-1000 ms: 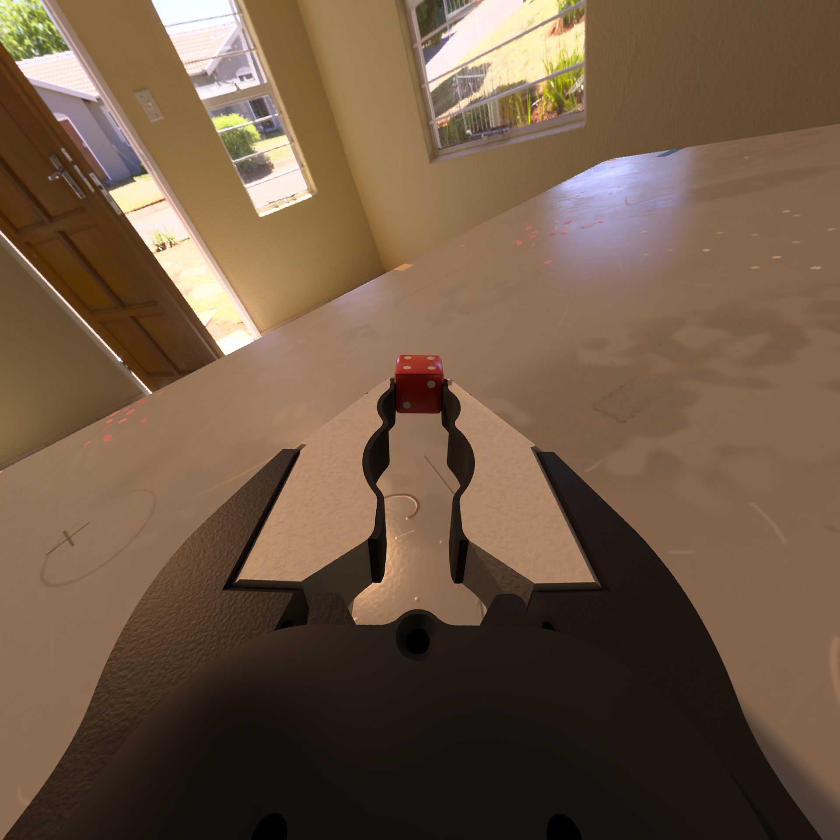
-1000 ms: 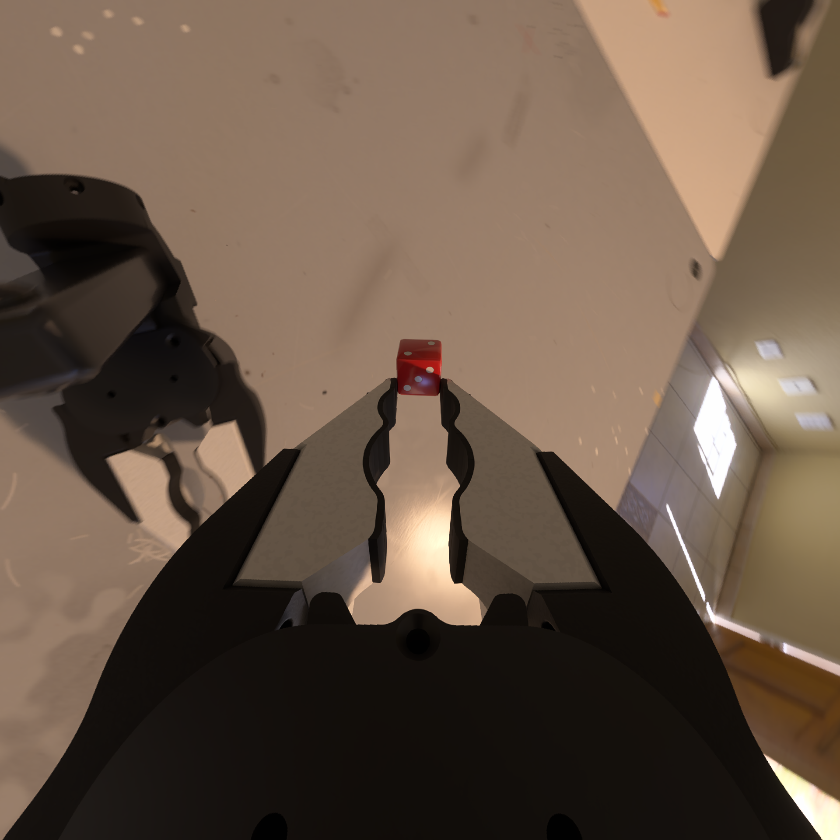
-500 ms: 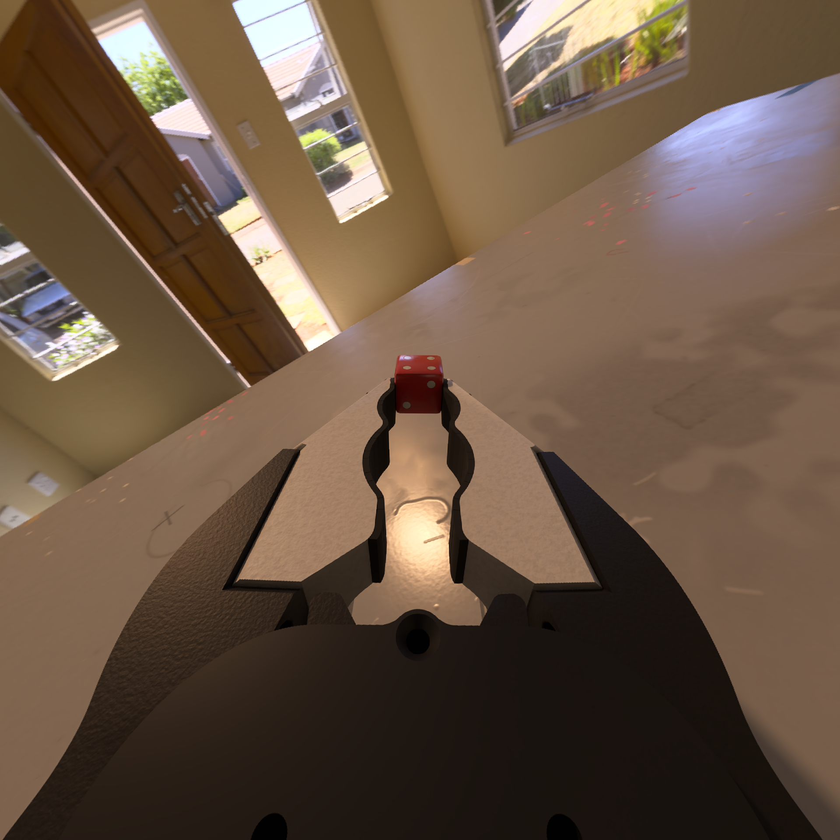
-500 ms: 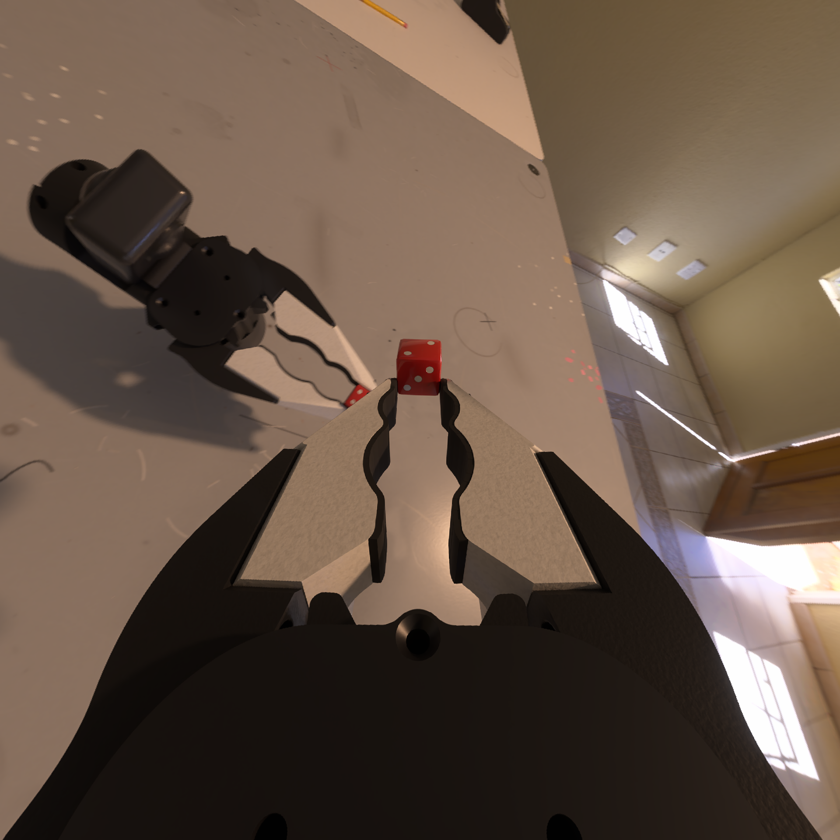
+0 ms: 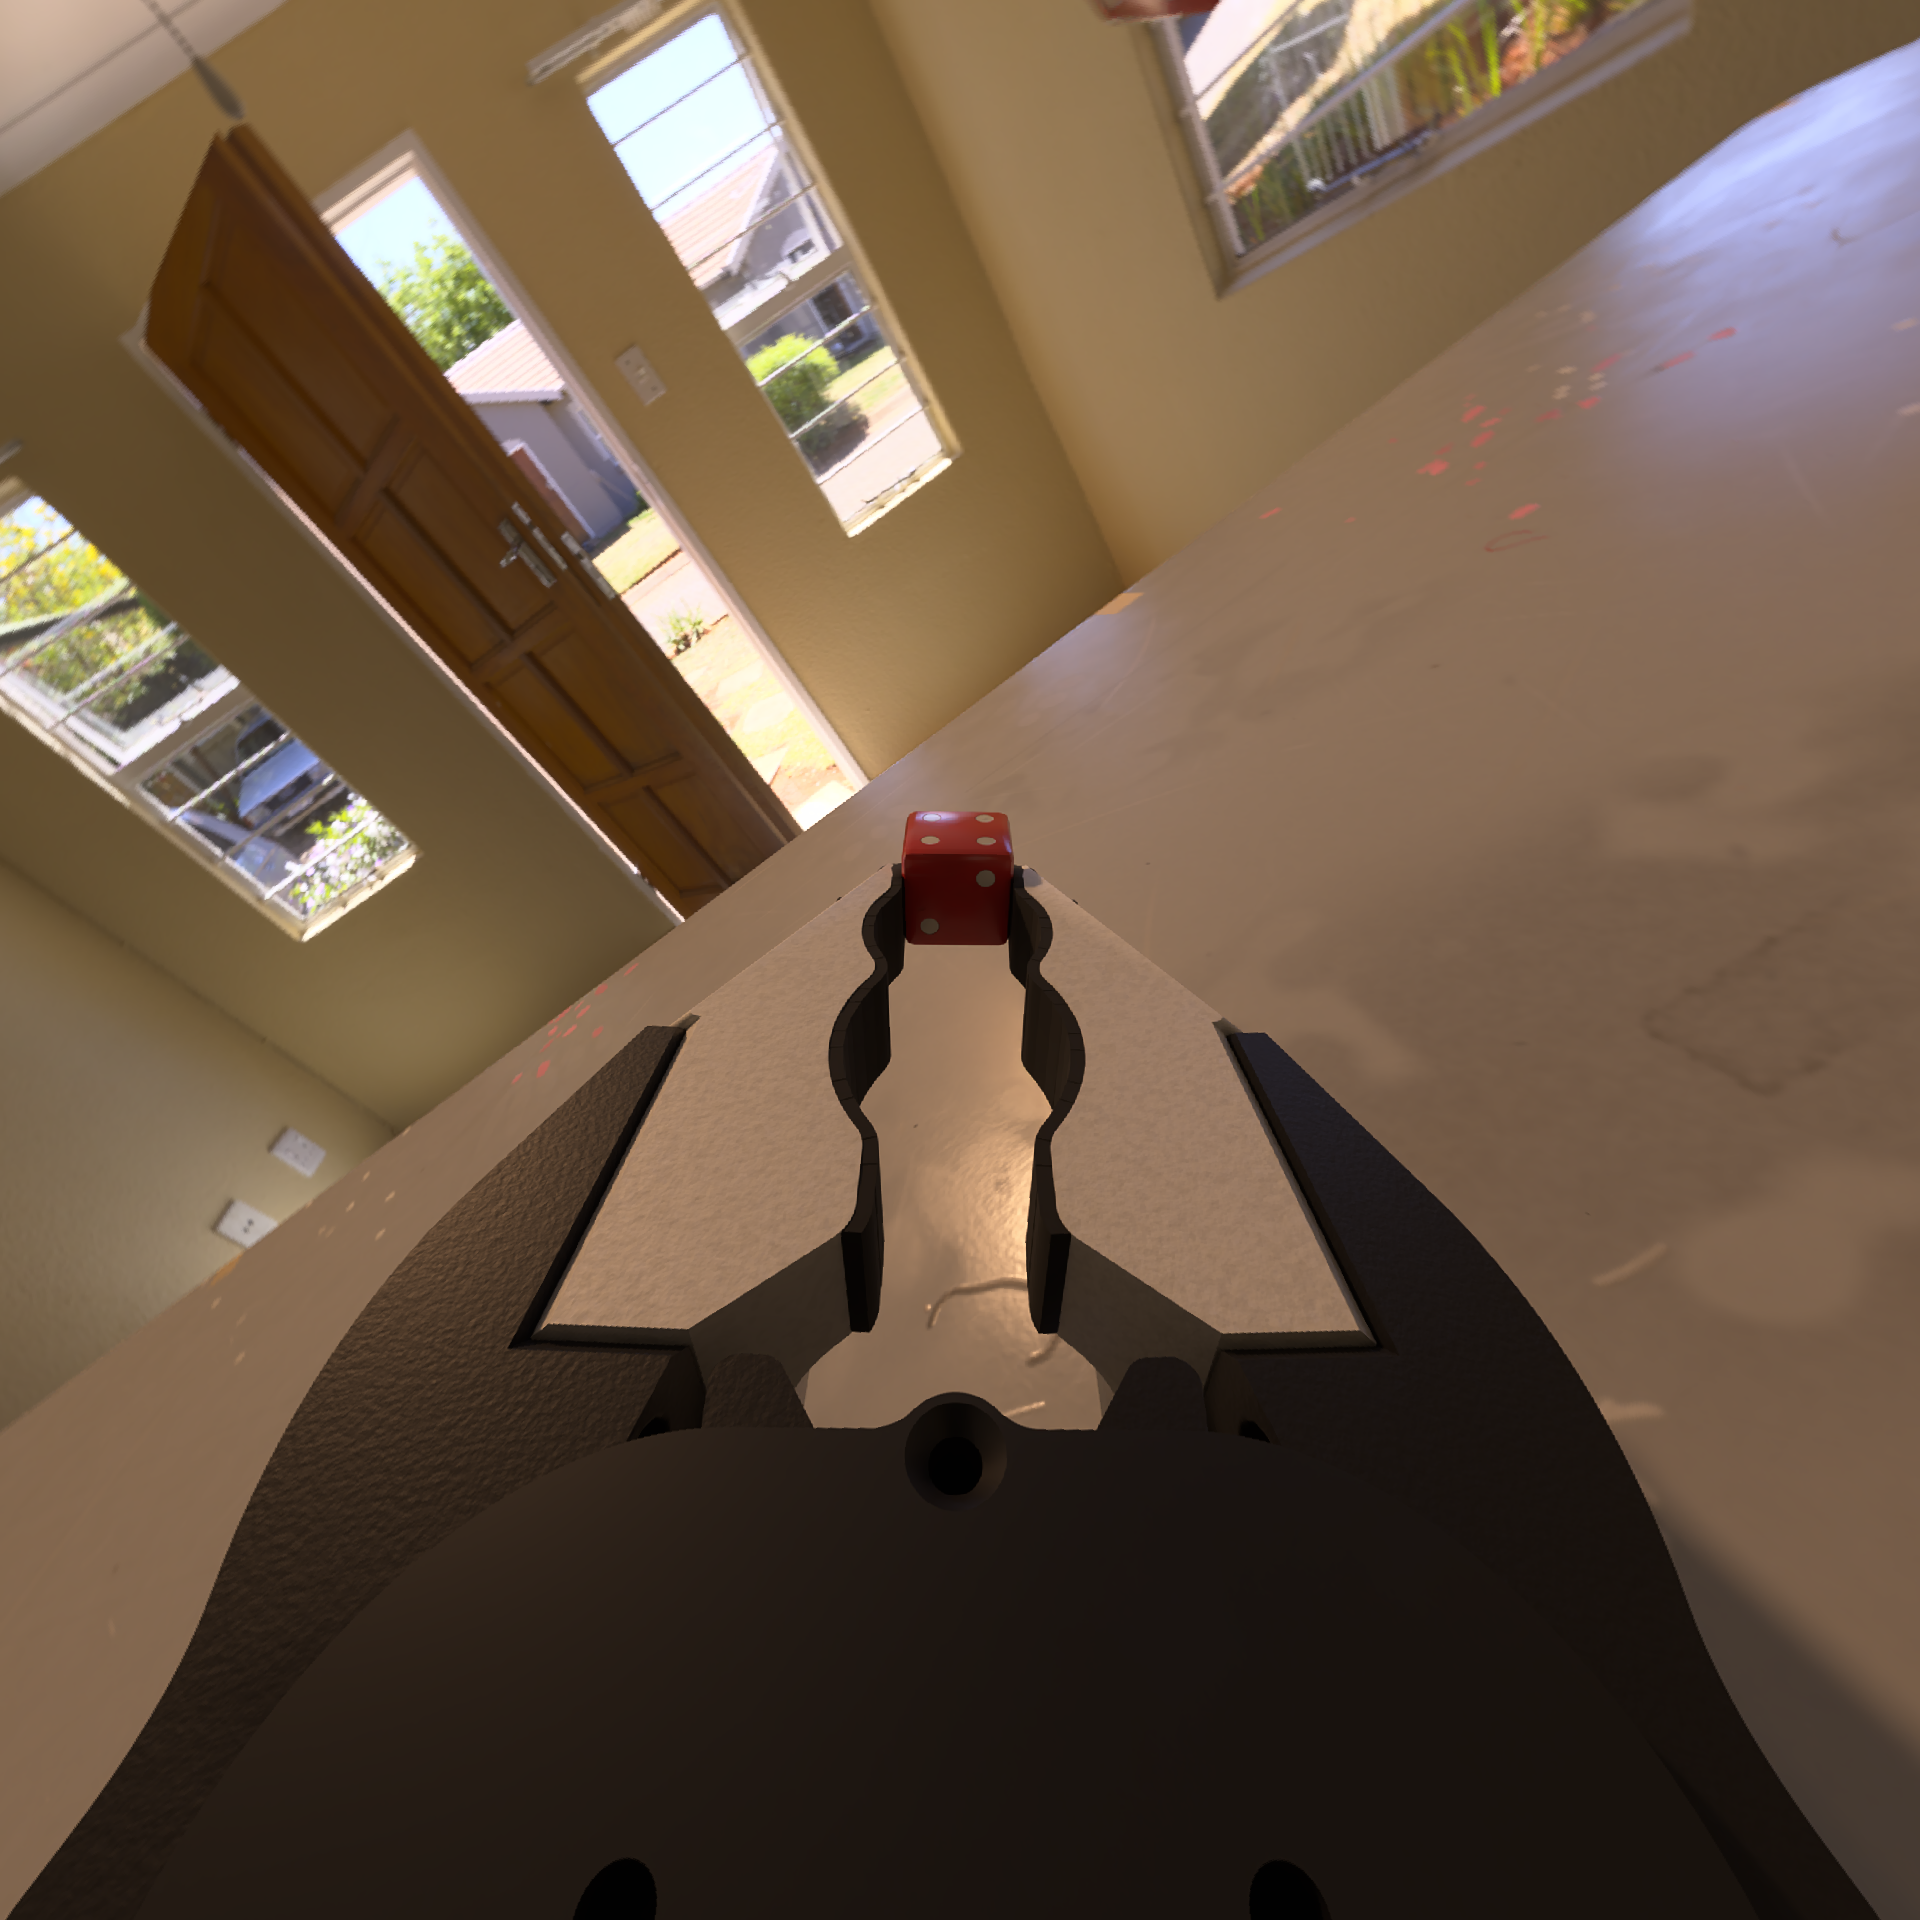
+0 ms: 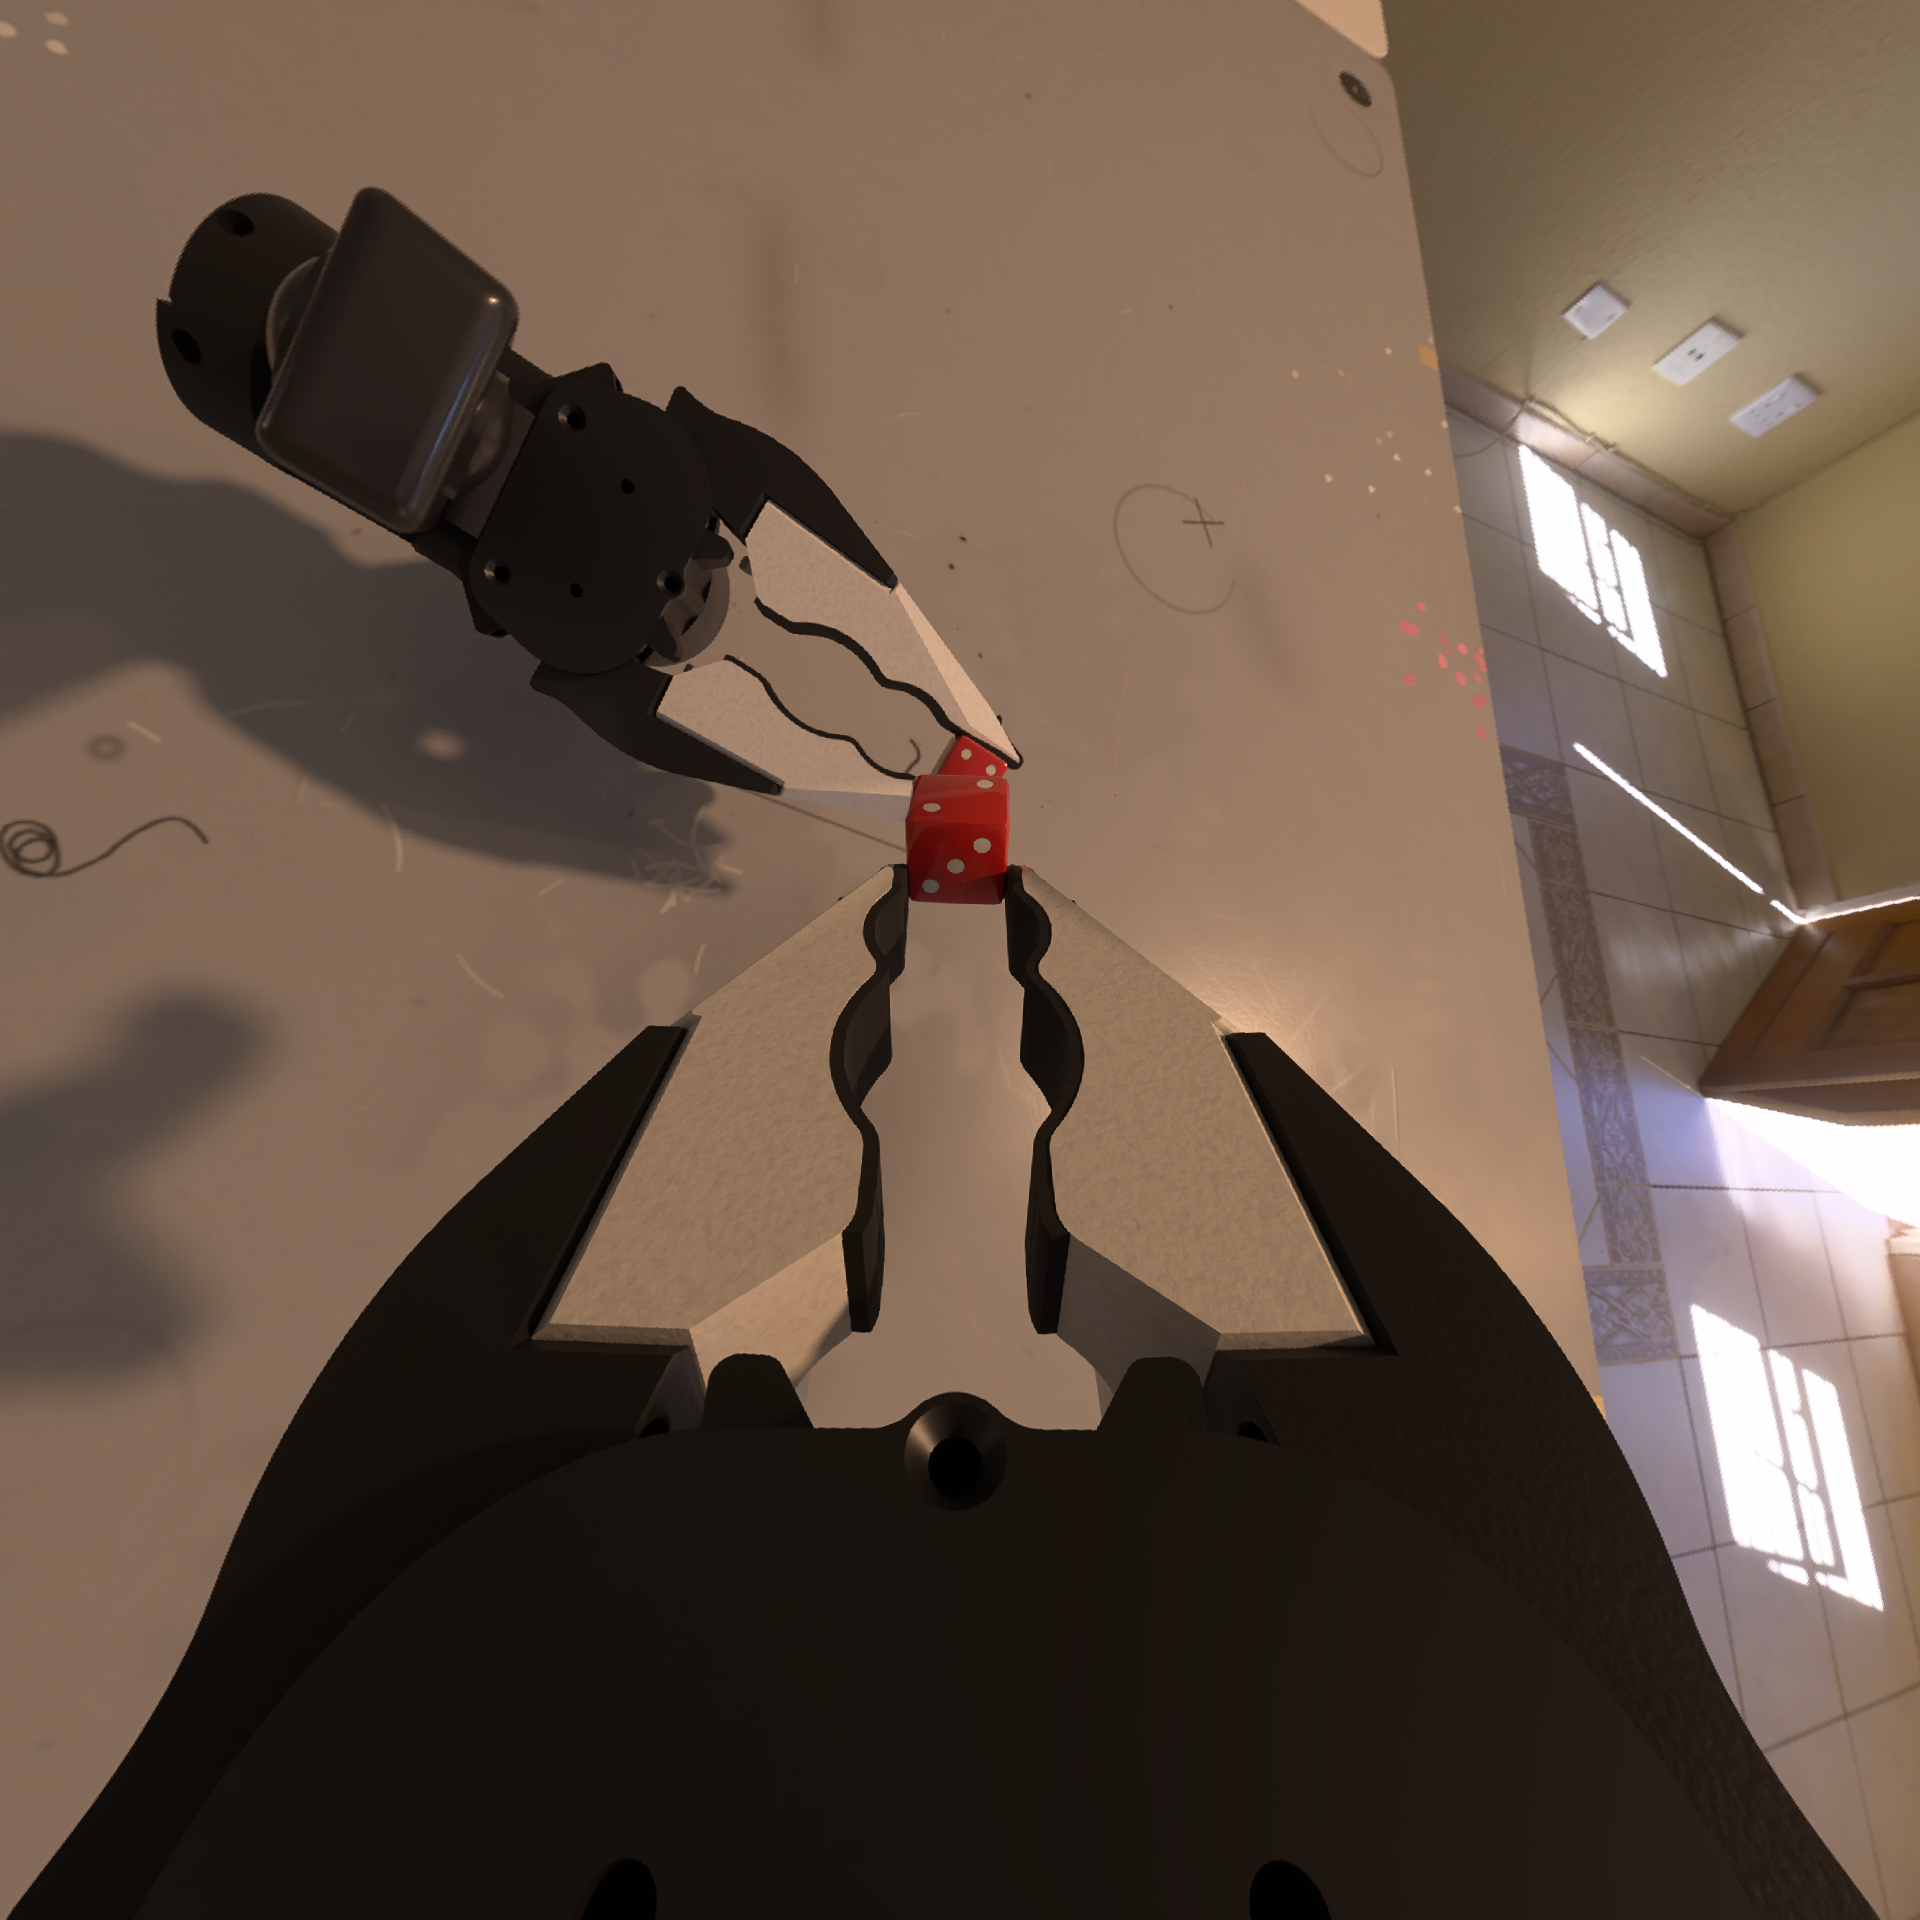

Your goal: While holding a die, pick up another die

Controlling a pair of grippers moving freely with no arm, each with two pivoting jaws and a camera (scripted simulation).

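Note:
My left gripper [image 5: 957,894] is shut on a red die with white pips [image 5: 957,878], held at its fingertips above the pale table [image 5: 1455,831]. My right gripper [image 6: 957,883] is shut on a second red die [image 6: 957,840], also at the fingertips. In the right wrist view the left gripper [image 6: 961,774] shows farther off, above the table, with its die [image 6: 977,761] just behind mine. The two dice look close together there; I cannot tell whether they touch. A bit of red [image 5: 1148,6] shows at the top edge of the left wrist view.
The table edge [image 6: 1455,623] runs down the right side of the right wrist view, with tiled floor [image 6: 1714,1247] beyond. A drawn circle with a cross [image 6: 1179,540] marks the table. A wooden door [image 5: 436,520] and windows [image 5: 769,270] stand beyond the table's far edge.
Both grippers stayed shut on their dice and have swung. The left gripper tilted up, showing more wall and door. In the right wrist view the left gripper came nearer the middle, its die closer to mine.

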